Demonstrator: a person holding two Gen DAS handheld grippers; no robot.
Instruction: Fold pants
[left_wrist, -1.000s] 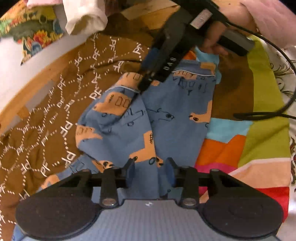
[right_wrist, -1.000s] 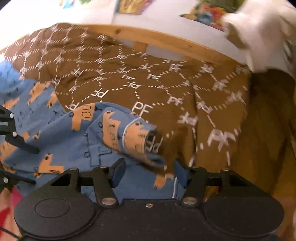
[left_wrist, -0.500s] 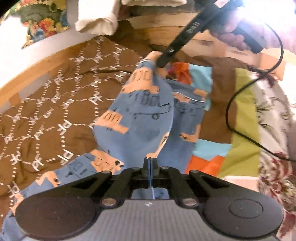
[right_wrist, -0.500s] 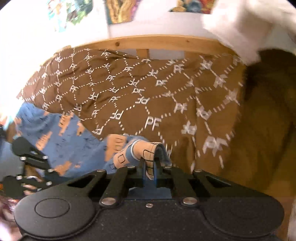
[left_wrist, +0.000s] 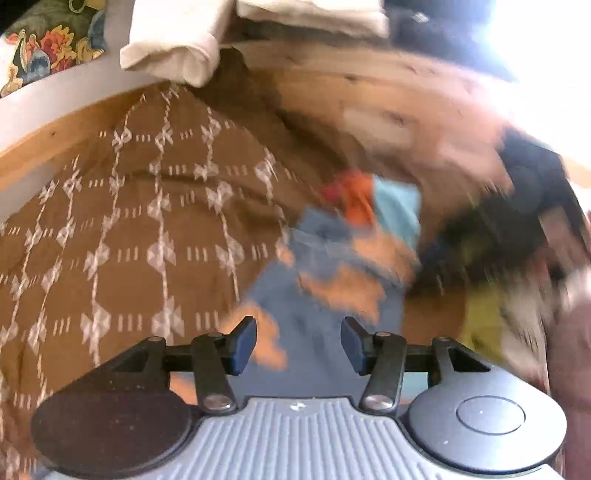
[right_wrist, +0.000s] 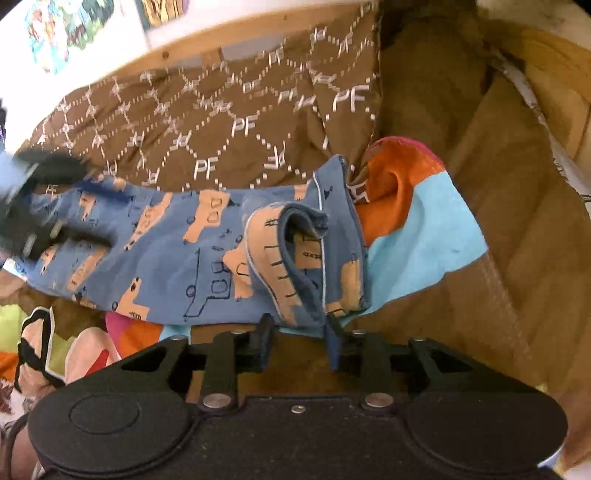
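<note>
the left gripper (left_wrist: 298, 343) is held spread over the blue cotton pants with orange prints (left_wrist: 325, 295), nothing pinched; the right gripper (right_wrist: 297, 345) is also spread, the pants' (right_wrist: 207, 243) folded waistband just ahead, on a brown patterned quilt (right_wrist: 229, 122)

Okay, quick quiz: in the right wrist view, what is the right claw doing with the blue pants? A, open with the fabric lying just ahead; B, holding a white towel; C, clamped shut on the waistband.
A: the right claw is open, with the blue pants lying free ahead of its fingers.
</note>
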